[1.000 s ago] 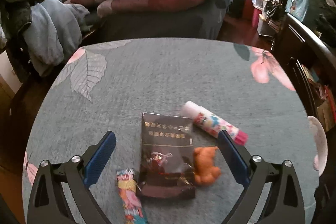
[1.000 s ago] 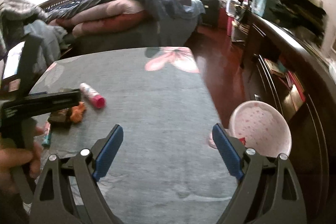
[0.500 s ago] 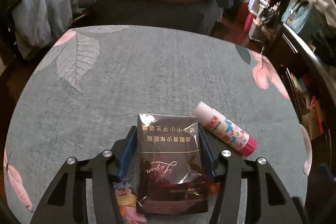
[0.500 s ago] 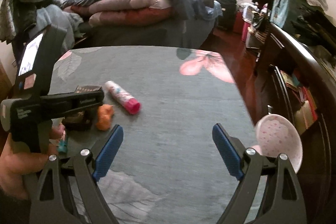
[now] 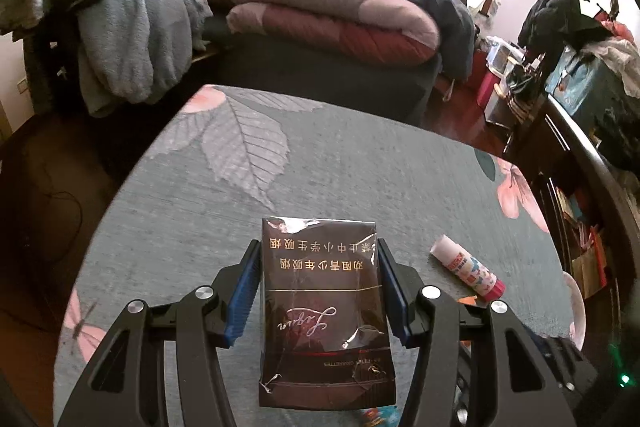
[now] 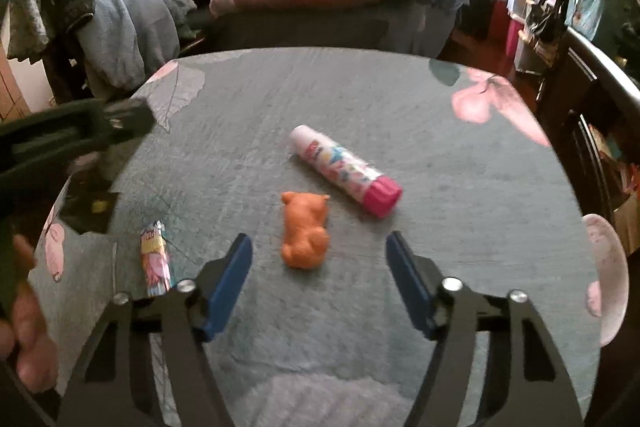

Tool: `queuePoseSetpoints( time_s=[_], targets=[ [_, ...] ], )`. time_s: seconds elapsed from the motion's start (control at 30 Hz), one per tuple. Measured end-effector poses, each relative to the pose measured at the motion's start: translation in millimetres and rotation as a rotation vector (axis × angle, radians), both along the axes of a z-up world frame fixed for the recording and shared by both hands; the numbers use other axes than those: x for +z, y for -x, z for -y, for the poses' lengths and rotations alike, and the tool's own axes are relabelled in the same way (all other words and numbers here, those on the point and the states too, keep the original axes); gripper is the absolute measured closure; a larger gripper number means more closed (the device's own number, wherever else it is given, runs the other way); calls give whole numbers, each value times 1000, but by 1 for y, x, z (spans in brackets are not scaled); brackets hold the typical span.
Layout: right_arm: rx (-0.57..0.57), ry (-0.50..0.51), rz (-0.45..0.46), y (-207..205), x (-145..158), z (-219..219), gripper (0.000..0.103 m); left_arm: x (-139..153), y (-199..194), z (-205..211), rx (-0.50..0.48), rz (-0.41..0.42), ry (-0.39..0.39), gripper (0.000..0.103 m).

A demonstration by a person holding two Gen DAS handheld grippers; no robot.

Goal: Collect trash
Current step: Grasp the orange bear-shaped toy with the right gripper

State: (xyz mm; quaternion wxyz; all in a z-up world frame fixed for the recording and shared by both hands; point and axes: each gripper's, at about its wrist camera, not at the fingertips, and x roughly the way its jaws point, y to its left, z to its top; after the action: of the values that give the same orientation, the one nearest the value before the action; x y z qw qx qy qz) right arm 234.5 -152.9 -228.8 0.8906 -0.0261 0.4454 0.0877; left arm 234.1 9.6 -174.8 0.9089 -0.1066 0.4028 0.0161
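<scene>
My left gripper (image 5: 318, 281) is shut on a dark brown cigarette pack (image 5: 324, 311) and holds it lifted above the grey table (image 5: 192, 227). My right gripper (image 6: 319, 275) is open, low over the table, with an orange toy animal (image 6: 305, 235) just ahead between its fingers. A white glue stick with a pink cap (image 6: 344, 169) lies beyond the toy; it also shows in the left wrist view (image 5: 466, 267). A small colourful candy wrapper (image 6: 155, 259) lies left of the right gripper. The left gripper's body (image 6: 72, 131) shows at the left edge of the right wrist view.
A pink dotted bin (image 6: 604, 267) stands beyond the table's right edge. A bed with folded quilts (image 5: 328, 19) lies behind the table. Clothes hang over a chair (image 5: 124, 35) at the back left. A dark cabinet (image 5: 592, 163) runs along the right.
My left gripper, shut on the cigarette pack, has lifted it off the table. My right gripper has swung left and down toward the orange toy and narrowed somewhat.
</scene>
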Motion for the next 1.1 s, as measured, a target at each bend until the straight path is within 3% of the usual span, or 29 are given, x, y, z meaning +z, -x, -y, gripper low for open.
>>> queuePoseSetpoints(
  time_s=[0.2,0.27,0.6,1.1],
  targets=[
    [21,11,-21,-9,-7,-13,61,5,4,-15,13,15,-2,47],
    [28,32,-10,-9,-7,-16,77,5,4,-16,13,15,-5,47],
    [3,23,36,20,15,10,77,17,17,-7,-7,34,-19,47],
    [-100,7,135,80,58,81,77,49,45,65,-144,90,-43,47]
  ],
)
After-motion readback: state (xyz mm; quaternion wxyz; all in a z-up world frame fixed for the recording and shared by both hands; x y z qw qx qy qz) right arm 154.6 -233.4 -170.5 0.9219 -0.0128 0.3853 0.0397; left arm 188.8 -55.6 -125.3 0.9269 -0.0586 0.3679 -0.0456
